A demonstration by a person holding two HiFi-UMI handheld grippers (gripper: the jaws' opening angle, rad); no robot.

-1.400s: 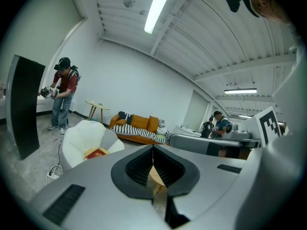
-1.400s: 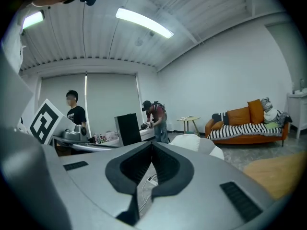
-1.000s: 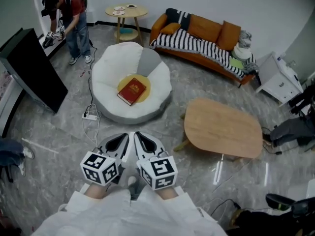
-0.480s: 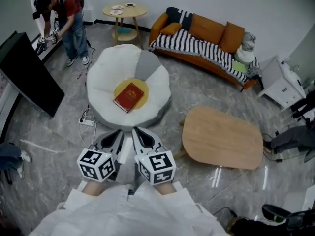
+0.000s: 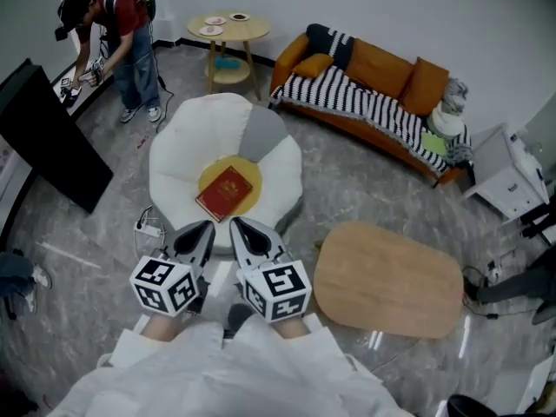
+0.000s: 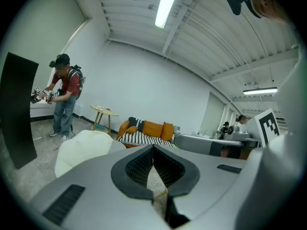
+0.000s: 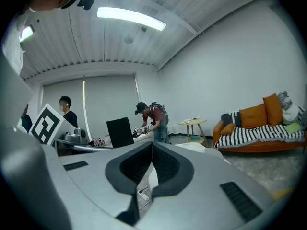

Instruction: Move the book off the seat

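A red book lies flat on a yellow cushion in the hollow of the white beanbag seat. Both grippers hover side by side just in front of the seat's near edge, pointing at the book. My left gripper is shut with nothing in it, and my right gripper is shut and empty too. In the left gripper view the pads meet, with the seat beyond. In the right gripper view the pads are also together.
A low oval wooden table stands to the right. An orange sofa with a striped blanket and a round side table stand behind the seat. A person works at the far left beside a black panel. A power strip lies by the seat.
The view and both grippers have come closer to the seat, so the book now lies just ahead of the fingertips. Both grippers stay shut.
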